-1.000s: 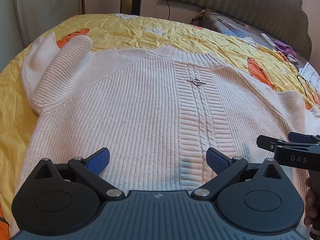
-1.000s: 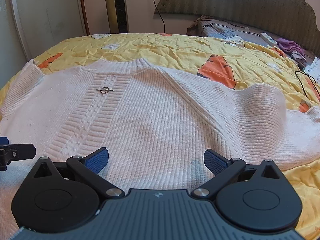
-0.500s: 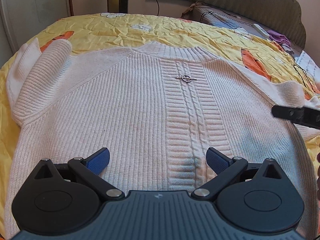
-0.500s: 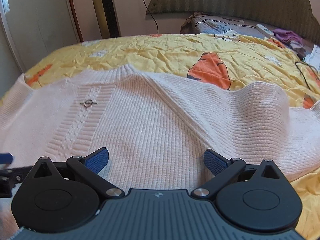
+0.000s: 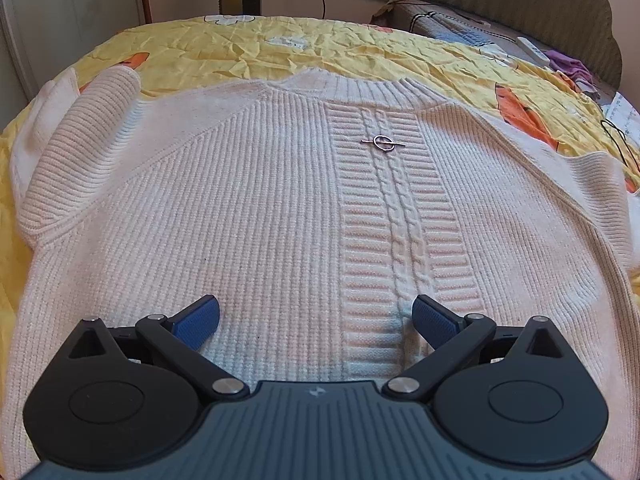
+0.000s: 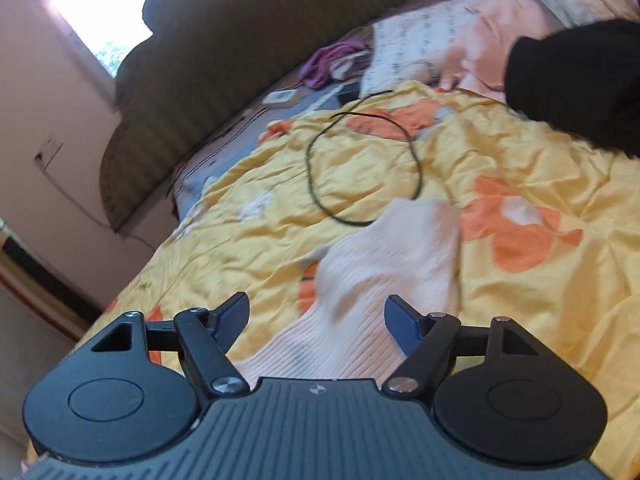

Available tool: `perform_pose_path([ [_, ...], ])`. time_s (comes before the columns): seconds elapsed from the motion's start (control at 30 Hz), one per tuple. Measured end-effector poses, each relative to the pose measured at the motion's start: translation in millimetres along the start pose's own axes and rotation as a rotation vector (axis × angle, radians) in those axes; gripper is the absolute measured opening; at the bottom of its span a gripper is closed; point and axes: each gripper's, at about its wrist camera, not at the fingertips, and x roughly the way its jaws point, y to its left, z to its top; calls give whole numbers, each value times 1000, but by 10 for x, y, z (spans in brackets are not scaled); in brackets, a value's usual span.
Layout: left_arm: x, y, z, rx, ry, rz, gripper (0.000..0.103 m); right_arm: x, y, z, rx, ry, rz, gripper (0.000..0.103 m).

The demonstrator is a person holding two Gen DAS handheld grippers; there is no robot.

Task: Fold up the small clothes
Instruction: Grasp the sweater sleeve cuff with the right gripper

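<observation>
Under my closing right gripper [image 6: 316,326], nothing clamped, soft floppy sleeve [image 6: 400,252]: take cuff. Left gripper [image 5: 316,318] apart over sweater [image 5: 248,216].

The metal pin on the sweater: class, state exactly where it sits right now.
In the left wrist view the metal pin lies on the sweater, on its cable-knit centre strip just below the collar.

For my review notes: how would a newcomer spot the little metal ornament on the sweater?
Start at the yellow bedspread, then the cream knitted sweater spread on it. Follow the cable-knit strip down from its neckline: the pin sits there, a small silver ring crossed by a bar, the only metal on the knit.
</observation>
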Motion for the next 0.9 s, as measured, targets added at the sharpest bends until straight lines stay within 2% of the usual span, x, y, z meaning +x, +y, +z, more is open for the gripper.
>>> perform_pose_path([
  [0.1,24,-14,14,6,4,10,103,126,-332,125,123,23,21,72],
  [0.17,38,-21,31,5,7,15,103,216,-443,145,157,43,2,71],
  [0.27,50,-38,39,5,7,22,103,248,-489,131,152,26,-8,67],
  [0.33,59,-45,43,5,9,26,103,219,-496,150,148,3,-66,67],
  [0.4,75,-57,53,7,7,29,103,248,-520,170,133,22,-87,67],
  [0.47,95,-83,57,15,5,32,103,298,-555,168,128,59,-70,69],
  [0.6,122,-156,93,24,5,33,103,375,-507,180,66,41,-49,71],
  [0.63,111,-172,111,21,8,20,103,401,-494,182,55,34,-46,61],
  [0.67,94,-185,132,14,8,3,103,416,-484,186,51,27,-55,42],
  [0.73,38,-210,187,-2,-3,-46,103,412,-477,187,47,20,-88,17],
  [0.83,-79,-282,323,-33,-54,-187,103,275,-397,115,15,-57,-63,17],
  [0.9,-101,-360,458,-69,-58,-328,103,162,-225,29,-47,-89,-38,17],
])
